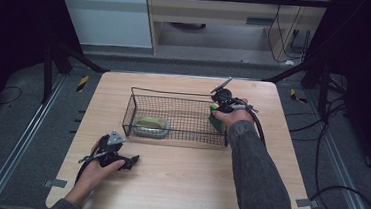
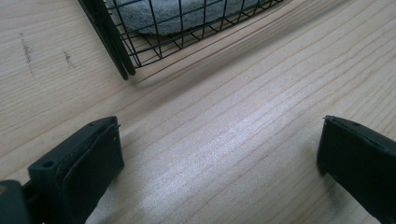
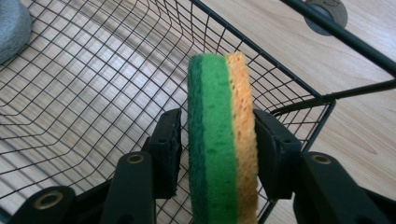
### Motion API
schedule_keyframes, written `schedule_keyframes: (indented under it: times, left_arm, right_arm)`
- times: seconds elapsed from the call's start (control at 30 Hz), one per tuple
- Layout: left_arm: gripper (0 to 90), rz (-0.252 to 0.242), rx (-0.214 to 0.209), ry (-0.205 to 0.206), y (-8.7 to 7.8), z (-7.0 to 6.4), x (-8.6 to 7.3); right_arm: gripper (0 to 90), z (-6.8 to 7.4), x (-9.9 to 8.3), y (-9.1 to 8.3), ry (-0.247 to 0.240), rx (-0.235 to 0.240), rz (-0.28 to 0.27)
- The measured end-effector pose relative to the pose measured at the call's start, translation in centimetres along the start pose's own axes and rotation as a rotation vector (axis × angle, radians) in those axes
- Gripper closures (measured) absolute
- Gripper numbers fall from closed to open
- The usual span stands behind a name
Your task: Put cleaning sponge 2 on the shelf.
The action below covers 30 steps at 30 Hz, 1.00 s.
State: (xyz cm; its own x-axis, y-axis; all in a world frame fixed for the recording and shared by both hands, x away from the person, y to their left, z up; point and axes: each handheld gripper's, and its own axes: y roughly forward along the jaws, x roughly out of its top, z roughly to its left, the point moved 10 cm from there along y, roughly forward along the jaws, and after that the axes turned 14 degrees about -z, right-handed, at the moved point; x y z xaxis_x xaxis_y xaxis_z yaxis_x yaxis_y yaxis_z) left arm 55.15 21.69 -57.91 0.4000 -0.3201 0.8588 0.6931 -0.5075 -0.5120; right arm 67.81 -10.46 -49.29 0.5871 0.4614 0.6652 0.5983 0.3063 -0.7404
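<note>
From above, a wire basket (image 1: 177,116) sits on a wooden table (image 1: 182,179), with a person's right gripper (image 1: 222,103) at the basket's right end, holding a green-and-yellow sponge (image 1: 215,118) just inside the wire wall. A grey-green pad (image 1: 150,126) lies in the basket's left end. The left gripper (image 1: 128,161) rests on the table in front of the basket's left corner, well apart from the sponge. Along the left gripper (image 2: 219,149), the jaws stand wide apart over bare wood with nothing between them; the basket (image 2: 123,51) corner and the pad (image 2: 187,11) behind its mesh lie just ahead. Along the right gripper (image 3: 217,142), the jaws are clamped on the sponge (image 3: 222,140), held on edge, green layer to one jaw and yellow to the other, above the basket (image 3: 84,84) floor near its corner.
</note>
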Motion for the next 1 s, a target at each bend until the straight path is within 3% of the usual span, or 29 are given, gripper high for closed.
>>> schedule_keyframes:
  times: [0.43, 0.63, 1.0]
  left_arm:
    - [0.0, 0.0, 0.001, 0.0, 0.0, 0.0, 0.0]
    - [0.0, 0.0, 0.001, 0.0, 0.0, 0.0, 0.0]
    - [0.0, 0.0, 0.0, 0.0, 0.0, 0.0, 0.0]
  right_arm:
    - [57.6, 1.1, 0.4, -2.6, -0.028, 0.01, -0.005]
    - [60.8, 2.6, 0.7, -1.9, -0.032, 0.049, 0.002]
    - [58.0, 4.4, 1.7, -0.5, -0.028, 0.068, -0.005]
